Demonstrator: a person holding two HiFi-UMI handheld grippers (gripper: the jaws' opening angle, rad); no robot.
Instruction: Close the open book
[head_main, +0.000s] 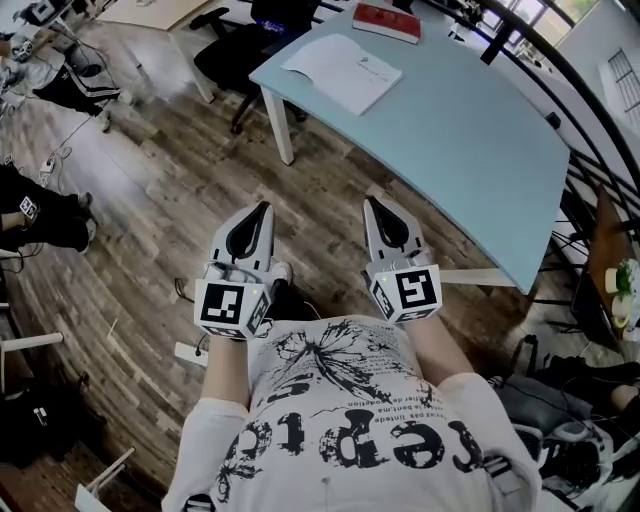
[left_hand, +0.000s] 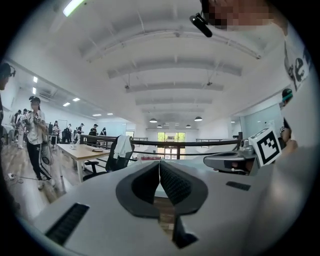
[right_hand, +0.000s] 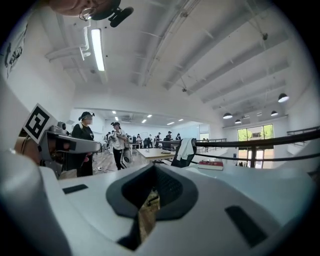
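The open book (head_main: 342, 72) lies with white pages up near the far left corner of the light blue table (head_main: 470, 140). Both grippers are held level close to my body, over the wooden floor and short of the table's near edge. My left gripper (head_main: 262, 208) has its jaws closed together with nothing between them, as the left gripper view also shows (left_hand: 159, 162). My right gripper (head_main: 373, 203) likewise looks shut and empty (right_hand: 154, 166). Neither gripper touches the book, which does not show in either gripper view.
A closed red book (head_main: 387, 22) lies at the table's far edge and appears in the right gripper view (right_hand: 213, 164). A black office chair (head_main: 240, 45) stands left of the table. People stand by desks at the left (left_hand: 35, 135). A railing (head_main: 590, 130) runs behind the table.
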